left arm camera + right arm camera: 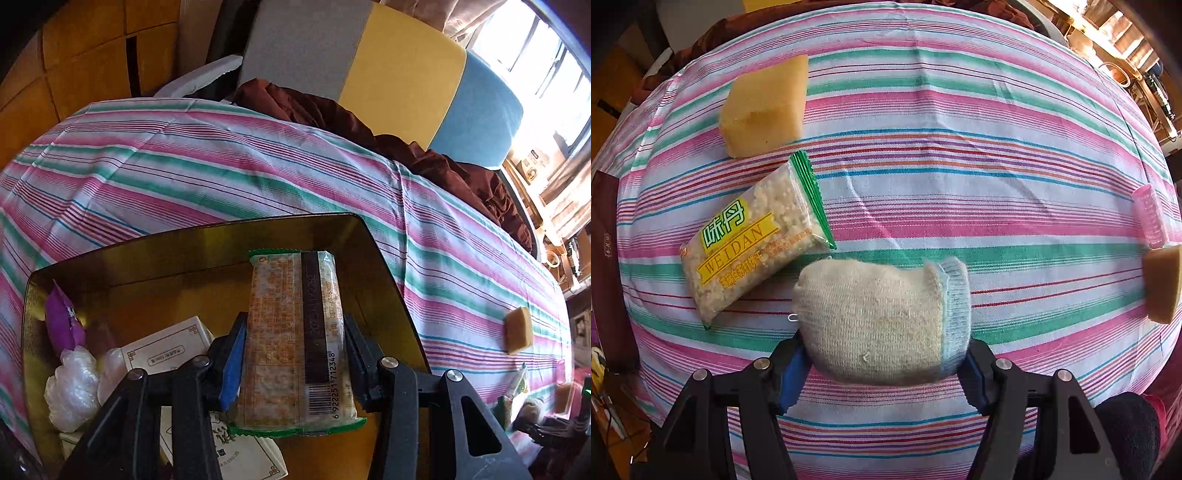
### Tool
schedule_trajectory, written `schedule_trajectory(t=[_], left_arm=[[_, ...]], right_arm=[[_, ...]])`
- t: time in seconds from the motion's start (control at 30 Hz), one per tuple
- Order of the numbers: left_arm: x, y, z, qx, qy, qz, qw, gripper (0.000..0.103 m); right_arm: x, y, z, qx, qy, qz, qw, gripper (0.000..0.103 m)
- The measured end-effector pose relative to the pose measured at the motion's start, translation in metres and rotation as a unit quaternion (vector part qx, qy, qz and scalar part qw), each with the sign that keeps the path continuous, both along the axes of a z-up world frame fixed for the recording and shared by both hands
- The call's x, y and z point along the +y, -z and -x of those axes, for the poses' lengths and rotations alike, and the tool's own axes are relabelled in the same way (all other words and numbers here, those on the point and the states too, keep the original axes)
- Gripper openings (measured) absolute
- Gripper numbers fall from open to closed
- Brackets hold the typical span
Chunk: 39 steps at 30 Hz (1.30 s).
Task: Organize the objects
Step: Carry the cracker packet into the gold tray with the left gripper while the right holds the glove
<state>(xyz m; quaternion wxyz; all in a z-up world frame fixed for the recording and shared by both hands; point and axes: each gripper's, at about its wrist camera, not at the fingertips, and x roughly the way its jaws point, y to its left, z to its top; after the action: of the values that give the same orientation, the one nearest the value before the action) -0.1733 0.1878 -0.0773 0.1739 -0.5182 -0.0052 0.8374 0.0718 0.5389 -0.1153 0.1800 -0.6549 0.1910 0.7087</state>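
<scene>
Presently, the left tongs are closed on a green-edged cracker packet, gripped across its width with the barcode side facing the camera. The packet is held over the open gold box, which rests on the striped cloth covering the surface. Inside the box, toward its left wall, lie a purple packet, crumpled clear plastic and a white carton; a second white carton shows below the tongs. Whether the cracker packet touches the box floor cannot be told.

The right tongs are closed on a rolled beige sock with a pale blue cuff, one pad against each end of the roll. It cannot be told whether the sock is lifted off the cloth or rests on it. Just beside the sock, to its upper left, a second cracker packet marked WEIDAN lies flat and tilted on the cloth. A yellow sponge block sits beyond that packet, toward the far left edge of the surface. At the right edge are a pink ribbed item and, just below it, a tan sponge block. A dark brown lid shows at the left edge.

Behind the surface, in the left view, dark red fabric is bunched along the far edge.
</scene>
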Motion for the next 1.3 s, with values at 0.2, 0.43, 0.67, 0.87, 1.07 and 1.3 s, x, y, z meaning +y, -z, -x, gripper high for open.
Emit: schedule_trajectory(t=[0.2,0.43,0.67,0.87,1.07,1.3], left_arm=[[0.003,0.000,-0.002,0.010,0.002,0.007,0.9999,0.054],[-0.002,-0.016,-0.025,0.054,0.006,0.012,0.9985,0.059],[-0.018,-0.034,-0.062,0.101,0.009,0.002,0.9949,0.064],[-0.033,-0.039,-0.086,0.123,0.009,0.005,0.9924,0.070],[-0.049,-0.042,-0.102,0.138,0.005,0.011,0.9903,0.072],[-0.065,-0.042,-0.113,0.141,0.000,0.013,0.9899,0.075]], right_arm=[[-0.002,0.001,0.000,0.001,0.000,0.000,1.000,0.070],[-0.002,-0.001,0.000,0.000,-0.001,-0.001,1.000,0.070],[0.000,0.002,0.002,0.001,-0.002,-0.002,1.000,0.070],[0.001,0.001,0.002,0.006,0.003,0.000,1.000,0.069],[0.003,-0.002,0.000,0.015,0.011,0.005,1.000,0.068],[0.003,-0.015,-0.007,0.061,0.032,0.027,0.997,0.066]])
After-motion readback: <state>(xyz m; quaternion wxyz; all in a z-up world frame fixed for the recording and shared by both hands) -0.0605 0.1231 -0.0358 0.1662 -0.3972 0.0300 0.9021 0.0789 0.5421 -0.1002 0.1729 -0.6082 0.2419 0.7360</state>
